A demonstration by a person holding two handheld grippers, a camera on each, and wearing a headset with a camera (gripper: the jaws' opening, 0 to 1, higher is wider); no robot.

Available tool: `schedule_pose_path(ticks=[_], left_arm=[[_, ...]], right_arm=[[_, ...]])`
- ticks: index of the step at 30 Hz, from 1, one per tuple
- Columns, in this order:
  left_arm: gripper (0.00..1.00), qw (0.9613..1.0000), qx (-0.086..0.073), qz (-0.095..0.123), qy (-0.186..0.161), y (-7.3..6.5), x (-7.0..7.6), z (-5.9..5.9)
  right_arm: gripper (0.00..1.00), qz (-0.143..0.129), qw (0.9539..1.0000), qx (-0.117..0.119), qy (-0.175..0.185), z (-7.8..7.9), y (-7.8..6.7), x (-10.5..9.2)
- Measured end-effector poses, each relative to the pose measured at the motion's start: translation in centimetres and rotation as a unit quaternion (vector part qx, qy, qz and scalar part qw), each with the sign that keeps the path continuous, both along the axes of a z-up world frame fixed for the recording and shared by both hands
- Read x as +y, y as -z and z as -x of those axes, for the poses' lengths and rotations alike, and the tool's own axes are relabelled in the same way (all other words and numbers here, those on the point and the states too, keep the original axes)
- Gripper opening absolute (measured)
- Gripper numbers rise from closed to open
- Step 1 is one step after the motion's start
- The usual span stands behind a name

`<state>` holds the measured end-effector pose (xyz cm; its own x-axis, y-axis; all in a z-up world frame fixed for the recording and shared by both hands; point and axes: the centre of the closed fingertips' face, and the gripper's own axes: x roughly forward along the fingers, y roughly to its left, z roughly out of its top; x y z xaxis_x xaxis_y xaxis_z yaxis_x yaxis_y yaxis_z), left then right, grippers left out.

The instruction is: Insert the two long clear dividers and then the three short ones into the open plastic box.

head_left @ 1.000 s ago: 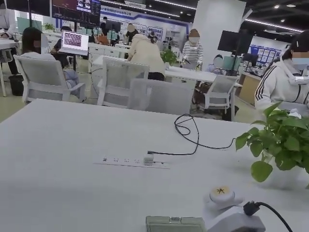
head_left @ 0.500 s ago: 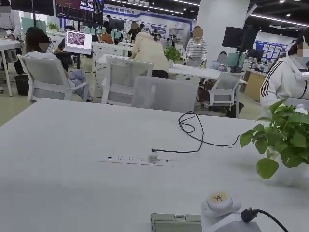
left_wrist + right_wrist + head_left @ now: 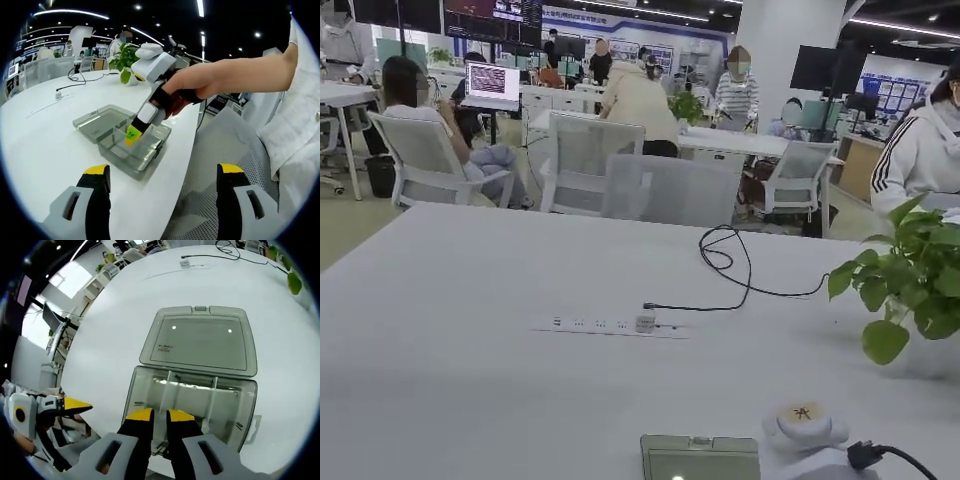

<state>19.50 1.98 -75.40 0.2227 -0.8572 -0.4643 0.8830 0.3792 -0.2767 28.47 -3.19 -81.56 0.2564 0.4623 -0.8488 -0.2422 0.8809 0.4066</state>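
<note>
Head camera has swung a little since the earlier frame, so the whole scene slides; power strip (image 3: 608, 326), black cable (image 3: 730, 262) and plant (image 3: 905, 285) look unmoved on the white desk (image 3: 450, 380). The box lid edge shows at the bottom of the head view.

Writing: small dark print on the lid (image 3: 200, 340), left of centre, too small to read. A yellow-green label with dark marks is on the right claw tip in the left gripper view, unreadable. Background screens and wall banner are blurred, no legible text.

Plastic box (image 3: 192, 405): smoky clear, rectangular, hinged. The lid is flipped fully open and lies flat on the desk behind the tray, with a small latch tab at its far edge. The tray sits near the desk edge closest to the person. Two thin clear strips run across the tray floor; I cannot tell whether they are dividers or moulded ribs.

Right claw (image 3: 160, 416): black jaws with yellow tips, pressed nearly together with a thin slit between them, pointing down into the tray. I cannot tell if anything clear is pinched in the slit. In the left gripper view a bare hand (image 3: 192, 87) holds it, tip inside the tray.

Left claw (image 3: 162, 172): jaws spread wide, gripping nothing, off the desk edge, well apart from the box.
</note>
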Motion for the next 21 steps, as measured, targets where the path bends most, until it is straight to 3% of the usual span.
schedule_pose_path(ticks=[12,21], left_arm=[[0.89,0.9994,-0.003,-0.005,-0.033,-1.1,0.2,-0.2],[0.9,0.9979,-0.01,-0.011,-0.062,-2.1,0.0,0.1]], right_arm=[[0.19,-0.067,0.9968,-0.043,0.012,-1.0,-3.5,-0.9],[0.23,-0.103,0.9918,-0.076,-0.004,-1.1,-6.4,-2.4]])
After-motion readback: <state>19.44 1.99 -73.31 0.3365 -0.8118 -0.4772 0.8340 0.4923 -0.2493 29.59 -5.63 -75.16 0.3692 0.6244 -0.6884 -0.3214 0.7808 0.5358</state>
